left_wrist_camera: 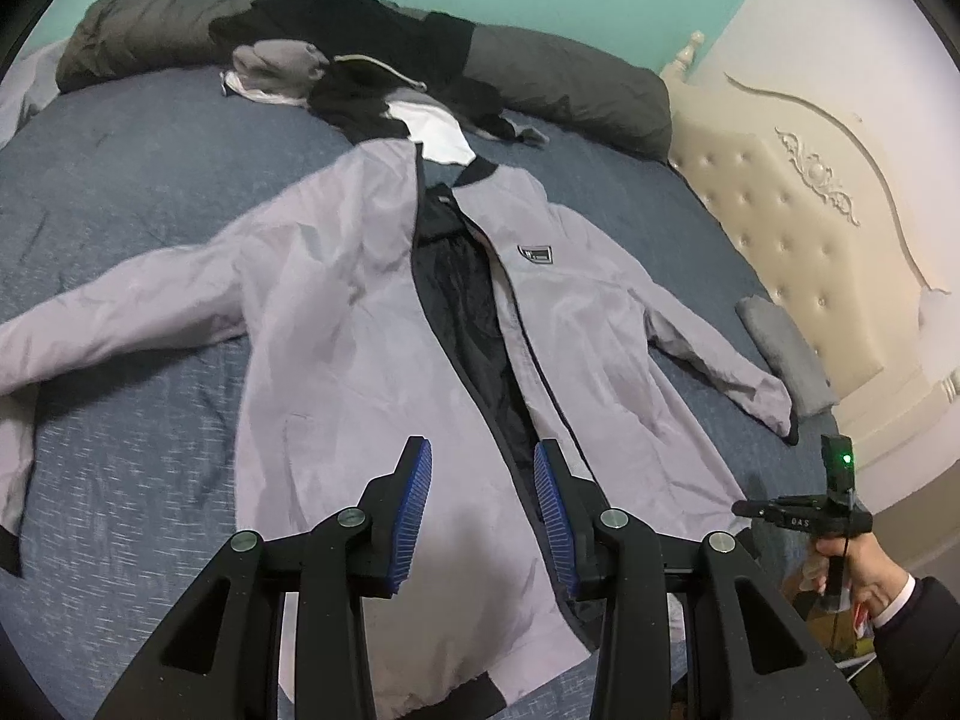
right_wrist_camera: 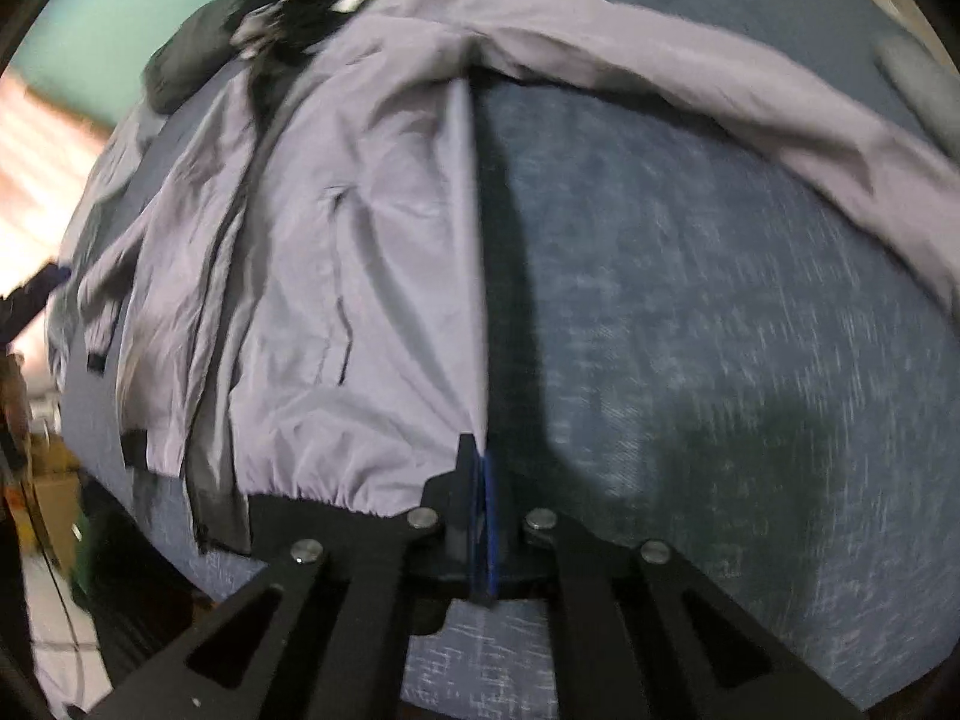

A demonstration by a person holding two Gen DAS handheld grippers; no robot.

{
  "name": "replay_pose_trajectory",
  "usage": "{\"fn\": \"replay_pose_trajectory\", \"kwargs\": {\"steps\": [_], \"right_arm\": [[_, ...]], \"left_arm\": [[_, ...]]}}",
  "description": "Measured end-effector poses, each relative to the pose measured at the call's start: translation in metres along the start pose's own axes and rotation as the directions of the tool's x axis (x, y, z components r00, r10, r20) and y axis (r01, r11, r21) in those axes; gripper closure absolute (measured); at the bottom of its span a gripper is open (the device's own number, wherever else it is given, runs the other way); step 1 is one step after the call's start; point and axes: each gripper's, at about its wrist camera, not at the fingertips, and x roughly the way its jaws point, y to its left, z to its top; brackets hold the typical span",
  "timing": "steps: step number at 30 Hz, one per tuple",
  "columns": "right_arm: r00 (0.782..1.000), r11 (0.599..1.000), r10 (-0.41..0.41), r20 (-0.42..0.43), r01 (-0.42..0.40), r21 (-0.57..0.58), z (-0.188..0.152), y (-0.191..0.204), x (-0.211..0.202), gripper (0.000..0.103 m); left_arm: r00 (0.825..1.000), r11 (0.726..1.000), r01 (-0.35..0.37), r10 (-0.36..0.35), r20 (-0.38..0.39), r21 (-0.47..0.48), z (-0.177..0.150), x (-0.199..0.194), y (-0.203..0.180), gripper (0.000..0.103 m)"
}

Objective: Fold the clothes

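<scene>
A pale lilac jacket (left_wrist_camera: 360, 300) lies face up on the blue bed (left_wrist_camera: 120, 180), unzipped, its dark lining showing down the middle and both sleeves spread out. My left gripper (left_wrist_camera: 483, 480) hovers open over the lower front, beside the zipper, with nothing between its blue pads (left_wrist_camera: 414, 510). A hand holds my right gripper (left_wrist_camera: 741, 509) at the jacket's lower right hem. In the right wrist view, the right gripper (right_wrist_camera: 483, 462) is shut on the side edge of the jacket (right_wrist_camera: 360, 240) near the elastic hem. The fabric rises taut from there, off the bed (right_wrist_camera: 720, 300).
A pile of black, grey and white clothes (left_wrist_camera: 360, 60) lies at the far side, against grey bedding (left_wrist_camera: 570, 84). A cream tufted headboard (left_wrist_camera: 810, 210) stands on the right, with a small grey folded cloth (left_wrist_camera: 786, 354) beside it. The bed's near edge lies below the hem.
</scene>
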Motion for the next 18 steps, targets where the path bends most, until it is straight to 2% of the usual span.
{"fn": "replay_pose_trajectory", "kwargs": {"steps": [9,11,13,18], "right_arm": [[0.996,0.992,0.08,0.029,-0.083,0.095,0.007,-0.012,-0.012,0.098],[0.995,0.989,0.094,0.04,-0.098,0.115,0.009,-0.016,-0.015,0.093],[0.994,0.987,0.089,0.069,-0.097,0.128,0.013,-0.025,-0.021,0.084],[0.99,0.982,0.078,0.115,-0.096,0.16,0.025,-0.041,-0.02,0.083]], "left_arm": [[0.997,1.0,0.023,-0.023,-0.069,0.009,0.004,0.053,-0.021,0.064],[0.995,0.999,0.033,-0.032,-0.089,0.008,0.007,0.07,-0.029,0.064],[0.993,0.999,0.042,-0.041,-0.11,0.006,0.009,0.088,-0.036,0.064],[0.988,0.999,0.042,-0.042,-0.152,-0.003,0.017,0.132,-0.053,0.064]]}}
